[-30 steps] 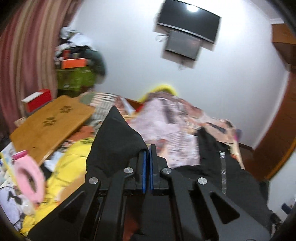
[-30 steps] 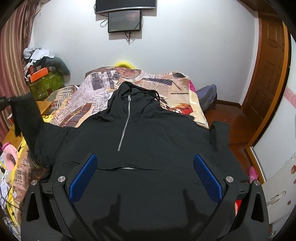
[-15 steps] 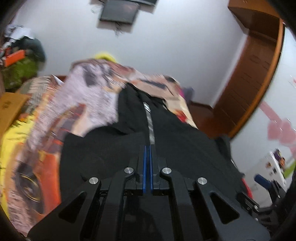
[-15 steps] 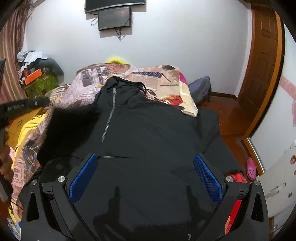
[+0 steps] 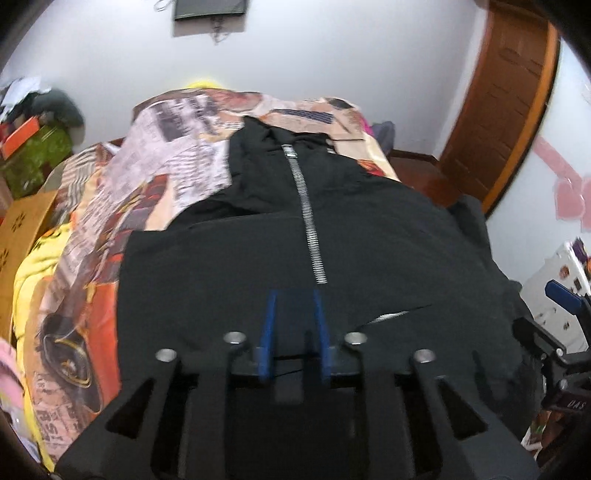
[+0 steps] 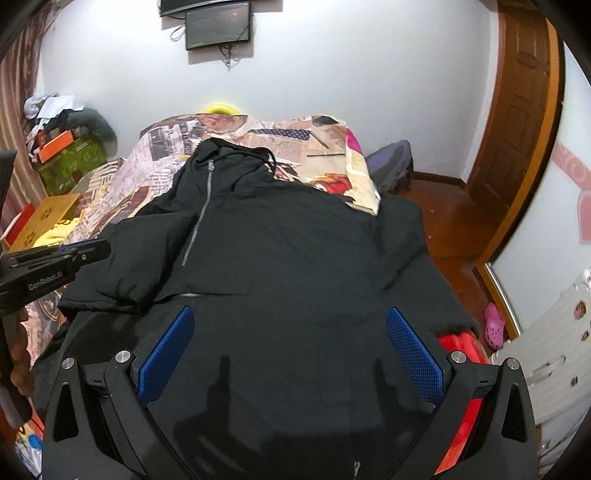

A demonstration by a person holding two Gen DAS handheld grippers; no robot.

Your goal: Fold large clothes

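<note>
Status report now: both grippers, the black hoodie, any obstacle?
Left gripper slightly open, empty, over the folded-in sleeve. Right gripper wide open, empty. Black hoodie front-up on the bed, other sleeve unfolded. Nothing in the way.

The jacket [image 6: 295, 251] lay spread on the bed [image 6: 332, 155], its hood toward the far wall and its zipper [image 5: 306, 206] running toward the camera. One sleeve [image 6: 122, 266] lay folded over the jacket's left side, while the other sleeve [image 6: 402, 236] hung past the right edge of the bed. The left gripper [image 5: 293, 325] stood over the lower part of the jacket, just before the end of the zipper. The right gripper [image 6: 291, 354] stood over the jacket's near hem. Behind the bed, a screen [image 6: 218, 24] hung on the wall. A door [image 6: 517, 122] stood to the right, and a pile of boxes [image 6: 62, 155] to the left.
</note>
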